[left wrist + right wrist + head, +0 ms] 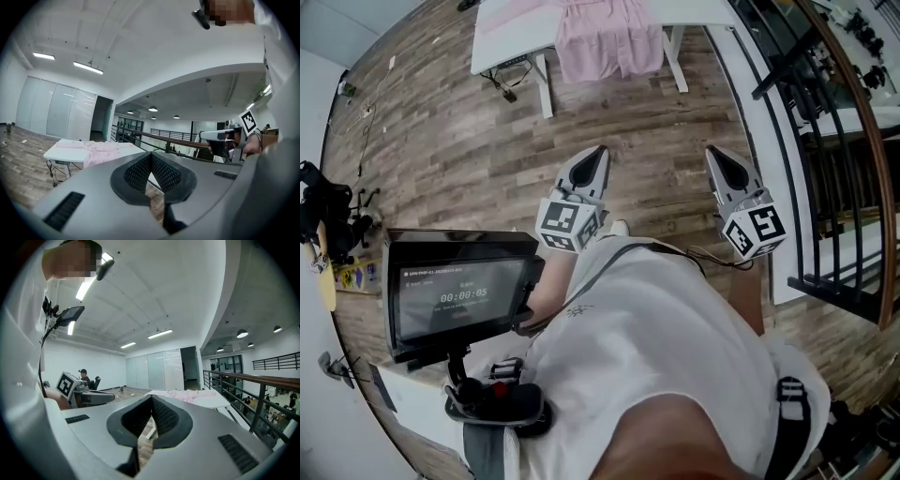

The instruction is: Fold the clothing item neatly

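A pink garment lies on a white table at the far end of the wood floor, with part of it hanging over the table's front edge. Both grippers are held in the air close to the person's body, well short of the table. My left gripper is shut and holds nothing. My right gripper is also shut and empty. In the left gripper view the shut gripper points towards the garment. The right gripper view shows the gripper shut below the distant garment.
A black metal railing with a wooden handrail runs along the right side. A dark screen on a stand sits at the person's left. Cables hang under the table. A person sits far off in the room.
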Demonstrator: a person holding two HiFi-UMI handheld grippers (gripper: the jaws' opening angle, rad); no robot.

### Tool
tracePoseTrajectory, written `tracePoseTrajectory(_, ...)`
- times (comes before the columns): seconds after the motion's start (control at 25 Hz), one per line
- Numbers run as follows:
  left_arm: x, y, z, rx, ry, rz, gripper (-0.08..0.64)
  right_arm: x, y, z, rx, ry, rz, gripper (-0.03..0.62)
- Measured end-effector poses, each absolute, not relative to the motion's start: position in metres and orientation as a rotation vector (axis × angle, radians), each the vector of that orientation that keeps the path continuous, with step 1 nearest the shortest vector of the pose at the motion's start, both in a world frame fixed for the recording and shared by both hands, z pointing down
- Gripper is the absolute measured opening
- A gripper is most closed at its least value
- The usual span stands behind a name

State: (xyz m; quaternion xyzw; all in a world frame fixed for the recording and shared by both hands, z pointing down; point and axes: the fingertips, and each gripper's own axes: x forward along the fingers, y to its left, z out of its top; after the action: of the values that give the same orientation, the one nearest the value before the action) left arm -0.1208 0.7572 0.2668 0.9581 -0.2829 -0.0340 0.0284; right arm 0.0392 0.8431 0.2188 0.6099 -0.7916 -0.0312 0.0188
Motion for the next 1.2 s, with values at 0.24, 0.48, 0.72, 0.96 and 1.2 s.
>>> tracePoseTrajectory(0.24, -0.131, 0.691, 0.266, 2.958, -0.839, -0.084, 0.003, 0.029, 0.78, 0.215, 1.913, -2.437, -0.076, 0.003)
tracePoseTrajectory(0.48, -0.141, 0.661, 0.269, 2.961, -0.816, -0.094, 0.003, 0.017, 0.757, 0.213, 1.936, -2.439, -0.074, 0.003)
tracePoseTrajectory(0.72, -0.14, 0.656, 0.271, 2.966, -0.798, -0.093, 0.003, 0.018, 0.753, 0.217, 1.946, -2.419, -0.065, 0.003)
tracePoseTrajectory(0.96, -0.145, 0.652, 0.276, 2.973, -0.8, -0.11, 0.003, 0.013, 0.752, 0.22, 1.96, -2.419, -0.09, 0.003)
tracePoseTrajectory(1.2, -0.149, 0.651, 0.287, 2.974, -0.803, -0.116, 0.003, 0.007, 0.75, 0.232, 1.943, -2.418, -0.082, 0.002)
